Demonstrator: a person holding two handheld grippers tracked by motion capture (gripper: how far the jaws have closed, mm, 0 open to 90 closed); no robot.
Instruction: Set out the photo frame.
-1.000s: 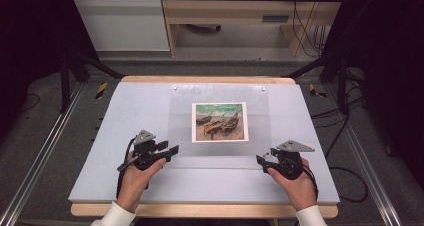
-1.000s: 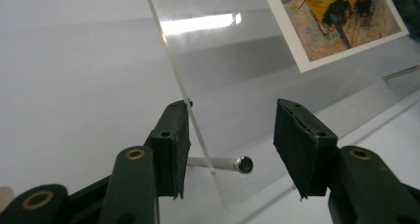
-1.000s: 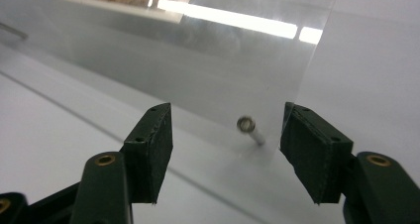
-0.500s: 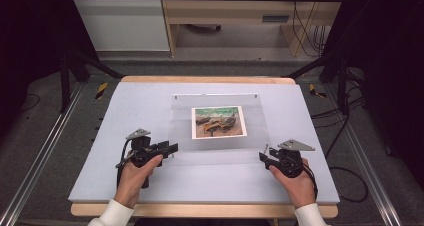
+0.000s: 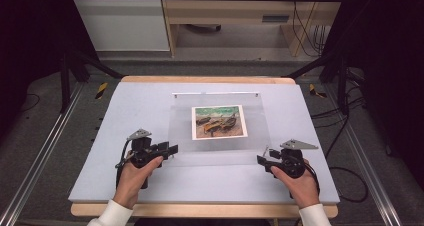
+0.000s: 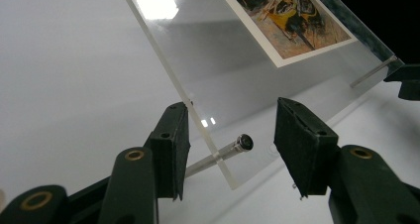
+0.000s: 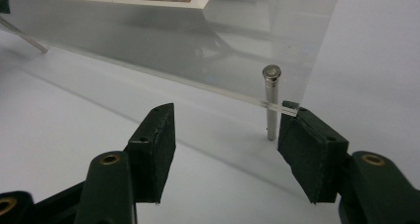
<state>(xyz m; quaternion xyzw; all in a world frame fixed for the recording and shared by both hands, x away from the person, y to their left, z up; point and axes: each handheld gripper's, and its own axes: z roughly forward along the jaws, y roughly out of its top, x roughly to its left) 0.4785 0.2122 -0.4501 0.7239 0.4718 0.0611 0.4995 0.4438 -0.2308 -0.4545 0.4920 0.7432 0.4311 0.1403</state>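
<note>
— Where are the tools? 
— Left hand-held gripper [image 6: 228, 149] gapes wide around a metal pin [image 6: 225, 152] at the clear panel's [image 5: 220, 151] near-left corner; right hand-held gripper [image 7: 225, 135] gapes likewise at the near-right.
— And the panel? 
— Mid-bench [image 5: 125, 106], over a painted print [image 5: 219, 121].

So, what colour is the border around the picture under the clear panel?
White border, clearest in the left gripper view.
</note>
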